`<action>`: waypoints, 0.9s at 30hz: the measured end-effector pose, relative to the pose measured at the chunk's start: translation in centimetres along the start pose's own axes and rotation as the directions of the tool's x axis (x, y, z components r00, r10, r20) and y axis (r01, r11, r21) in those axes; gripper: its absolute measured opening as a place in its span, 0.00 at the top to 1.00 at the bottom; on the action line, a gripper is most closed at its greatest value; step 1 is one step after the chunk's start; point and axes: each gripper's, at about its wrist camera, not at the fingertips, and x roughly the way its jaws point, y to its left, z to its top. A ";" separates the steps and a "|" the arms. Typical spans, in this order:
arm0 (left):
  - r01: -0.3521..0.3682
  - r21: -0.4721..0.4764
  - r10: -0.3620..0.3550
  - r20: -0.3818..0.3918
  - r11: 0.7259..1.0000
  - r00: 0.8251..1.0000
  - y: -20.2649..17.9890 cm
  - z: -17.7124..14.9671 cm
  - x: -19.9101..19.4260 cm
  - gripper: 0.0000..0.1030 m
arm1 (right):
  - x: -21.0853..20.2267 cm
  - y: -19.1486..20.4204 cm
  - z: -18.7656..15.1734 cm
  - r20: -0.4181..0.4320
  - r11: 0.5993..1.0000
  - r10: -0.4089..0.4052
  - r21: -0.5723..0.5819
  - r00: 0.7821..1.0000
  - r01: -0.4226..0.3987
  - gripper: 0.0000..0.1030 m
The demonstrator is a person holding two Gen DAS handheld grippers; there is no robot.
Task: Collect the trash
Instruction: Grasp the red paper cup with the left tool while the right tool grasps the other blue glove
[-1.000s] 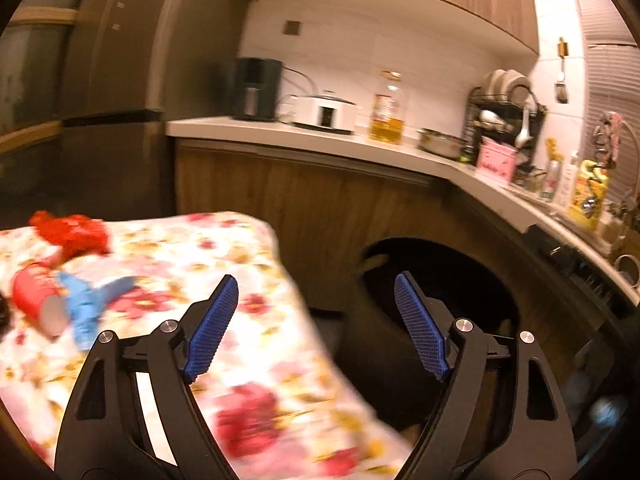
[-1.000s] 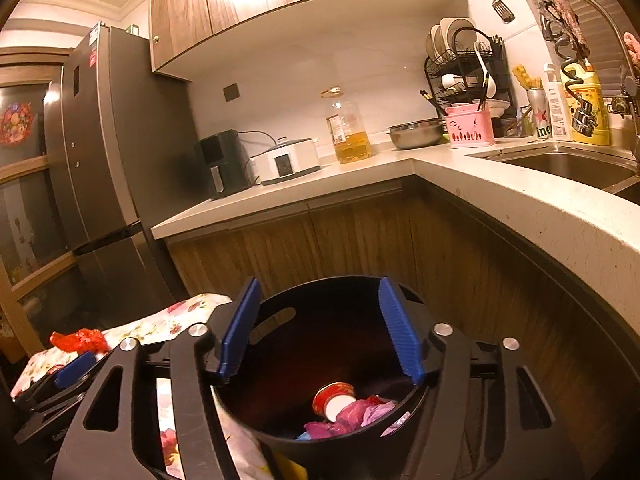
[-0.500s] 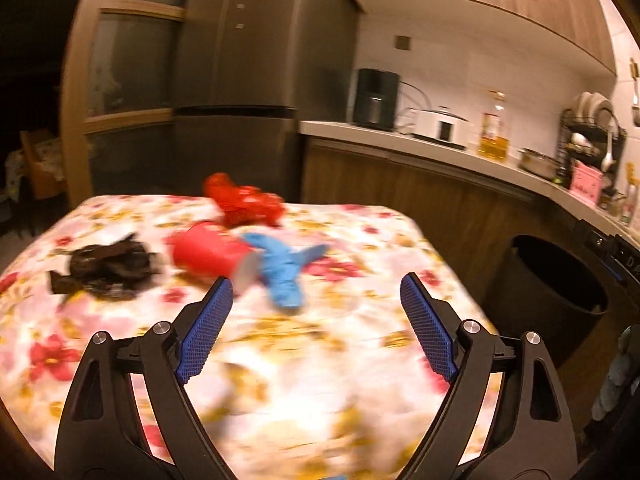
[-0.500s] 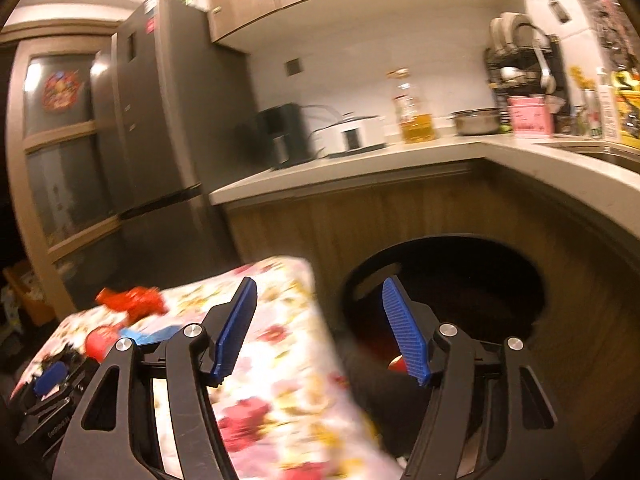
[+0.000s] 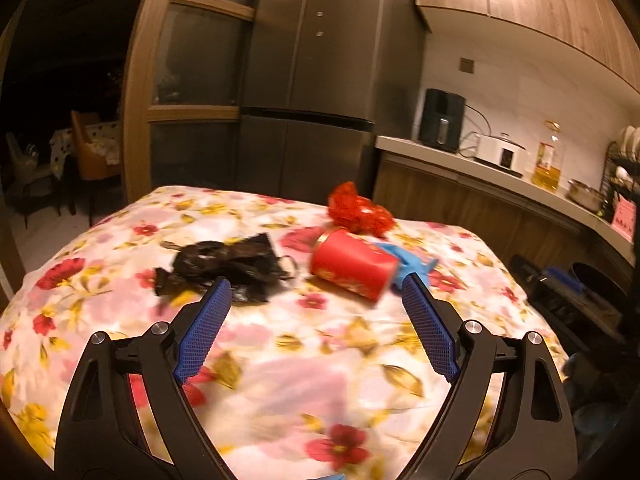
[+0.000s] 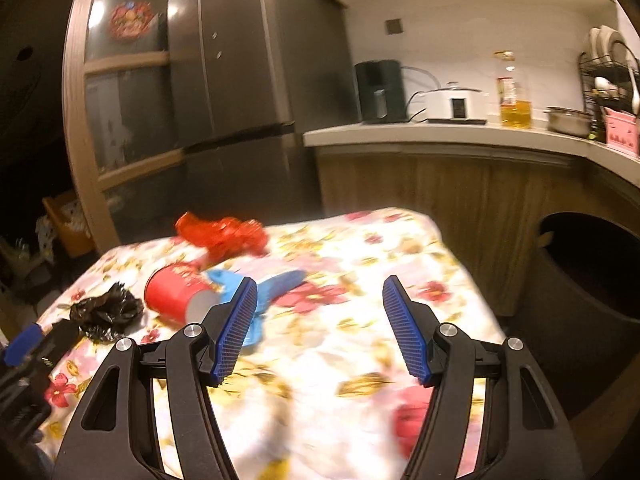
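1. Left claw (image 5: 314,316): released, jaws spread wide after widening slightly; nothing between them, floral table (image 5: 280,360) below.
2. Right claw (image 6: 320,320): released, jaws apart and empty, over the same table.
3. Ahead of the left claw, toward its right finger: red cup (image 5: 352,262) on its side; printing on it unreadable.
4. Touching the cup: blue glove (image 5: 412,262); just behind both, crumpled red wrapper (image 5: 360,210).
5. Ahead-left of the left claw: black plastic bag (image 5: 228,262), apart from the cup.
6. Right of the right claw, beside the table: dark trash bin (image 6: 580,280).
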 end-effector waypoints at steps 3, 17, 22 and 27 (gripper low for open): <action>-0.008 -0.016 0.008 0.007 1.000 1.000 1.1 0.5 0.2 0.17 | 1.5 1.2 0.0 -0.012 1.000 0.005 -0.001 1.000 -0.005 0.37; 0.022 0.008 -0.022 0.024 1.000 0.999 2.0 2.8 4.0 0.17 | 8.7 4.4 -0.2 -0.113 0.999 0.018 -0.024 0.993 -0.021 0.39; 0.057 0.014 -0.057 0.004 0.998 0.998 1.4 3.2 5.8 0.17 | 9.9 4.6 -0.8 -0.162 0.999 0.020 -0.040 0.987 -0.027 0.45; 0.072 0.020 -0.072 -0.018 0.997 0.997 1.2 3.4 7.6 0.17 | 10.7 4.7 -1.3 -0.193 0.998 0.030 -0.044 0.981 -0.039 0.58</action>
